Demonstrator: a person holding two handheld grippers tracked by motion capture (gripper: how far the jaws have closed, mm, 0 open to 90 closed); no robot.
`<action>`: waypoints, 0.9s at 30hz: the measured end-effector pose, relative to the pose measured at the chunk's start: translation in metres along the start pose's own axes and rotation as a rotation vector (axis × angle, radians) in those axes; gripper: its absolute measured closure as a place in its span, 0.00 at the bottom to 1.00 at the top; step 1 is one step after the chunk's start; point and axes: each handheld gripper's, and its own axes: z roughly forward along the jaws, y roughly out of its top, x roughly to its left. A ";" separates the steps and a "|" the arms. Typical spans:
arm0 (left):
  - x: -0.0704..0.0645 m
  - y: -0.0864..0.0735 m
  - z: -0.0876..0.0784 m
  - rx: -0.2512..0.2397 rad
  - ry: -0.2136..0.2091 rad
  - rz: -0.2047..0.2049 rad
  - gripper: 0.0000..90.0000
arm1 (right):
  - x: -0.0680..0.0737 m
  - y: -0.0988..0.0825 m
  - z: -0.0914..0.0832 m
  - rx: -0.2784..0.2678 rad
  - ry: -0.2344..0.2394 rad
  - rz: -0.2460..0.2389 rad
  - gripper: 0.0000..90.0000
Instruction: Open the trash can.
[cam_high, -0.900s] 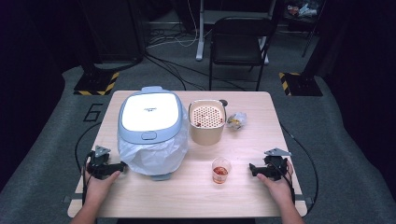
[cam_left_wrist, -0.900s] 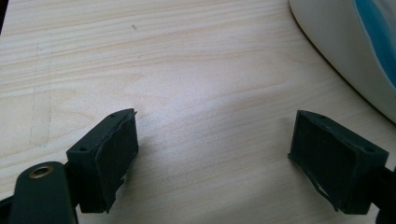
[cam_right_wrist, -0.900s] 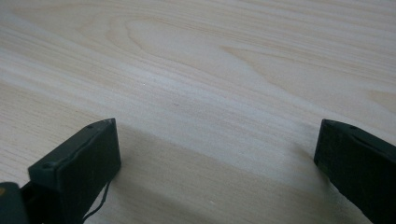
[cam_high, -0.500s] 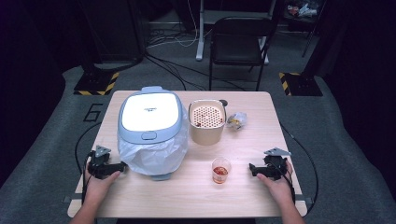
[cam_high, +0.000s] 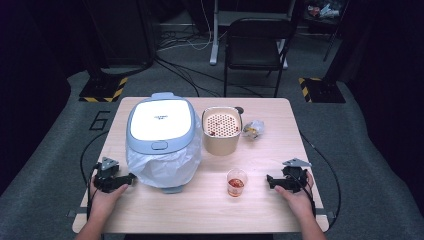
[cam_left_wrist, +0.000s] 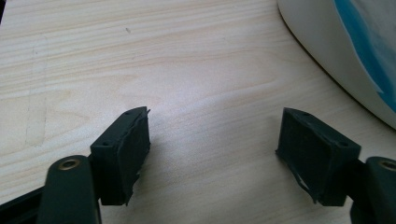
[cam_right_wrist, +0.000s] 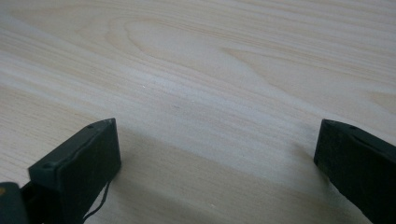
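Observation:
A grey bin with a white lid (cam_high: 161, 125) and a white plastic liner (cam_high: 165, 167) stands on the left half of the wooden table (cam_high: 260, 150). My left gripper (cam_high: 131, 178) rests on the table just left of the liner, jaws wide open and nothing between them; in the left gripper view (cam_left_wrist: 212, 149) the bin's curved wall (cam_left_wrist: 345, 51) rises at the upper right. My right gripper (cam_high: 269, 180) lies near the front right, open over bare wood (cam_right_wrist: 217, 154). A small clear cup (cam_high: 236, 182) with red contents stands between bin and right gripper.
A beige cylindrical container (cam_high: 221, 131) with a perforated top stands behind the cup. A crumpled clear wrapper (cam_high: 253, 129) lies to its right. A black chair (cam_high: 257, 45) stands beyond the table's far edge, with cables on the floor.

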 end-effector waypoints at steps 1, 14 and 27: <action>0.000 0.000 0.000 -0.005 -0.001 -0.005 0.33 | 0.000 0.000 0.000 -0.002 -0.003 0.003 0.00; -0.027 0.012 -0.029 0.005 -0.071 0.029 0.69 | 0.003 0.001 -0.007 -0.006 -0.001 0.021 0.22; -0.053 0.012 -0.053 0.033 -0.260 0.016 0.79 | 0.015 0.010 -0.018 -0.029 0.053 -0.027 0.51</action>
